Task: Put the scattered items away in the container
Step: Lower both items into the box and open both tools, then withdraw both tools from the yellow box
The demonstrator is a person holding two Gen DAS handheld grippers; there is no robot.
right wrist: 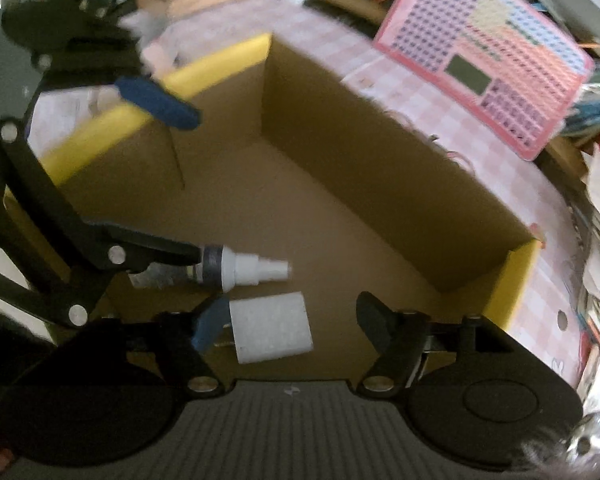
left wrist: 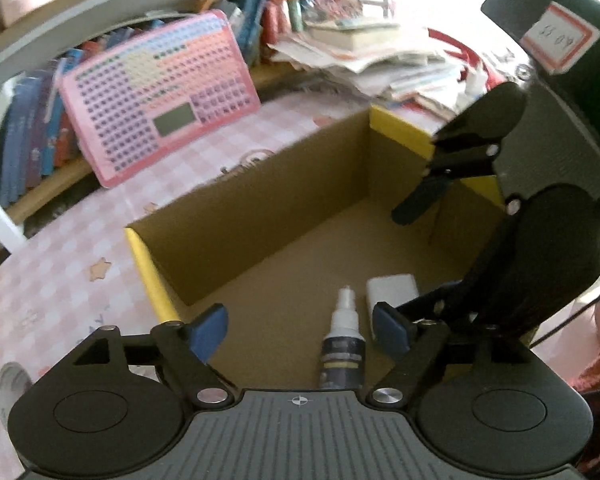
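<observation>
both my grippers hang over the open cardboard box (left wrist: pixel 260 184), a brown carton with yellow-edged walls that sits on a pink checked tablecloth (left wrist: pixel 60 272). my left gripper (left wrist: pixel 300 326) has its blue-padded fingers spread wide with nothing between them. seen from its camera, a small spray bottle (left wrist: pixel 342 350) with a white nozzle and a dark label lies on the box floor between the fingers without touching either pad, nozzle pointing away from me. just beside it on the right lies a white rectangular block (left wrist: pixel 392 290), partly hidden behind my left gripper's right finger.

my right gripper (right wrist: pixel 294 322) is also spread wide and holds nothing. in its view the white block (right wrist: pixel 272 326) lies on the box floor right against the left finger, and the spray bottle (right wrist: pixel 236 268) lies just beyond it, nozzle pointing right. the left gripper (right wrist: pixel 156 184) shows at the left side of this view, its upper blue pad near the box's yellow rim.

behind the box a pink keyboard-style learning toy (left wrist: pixel 156 96) leans against a row of books (left wrist: pixel 32 136), and a loose pile of papers (left wrist: pixel 380 64) lies past the box's far corner.
</observation>
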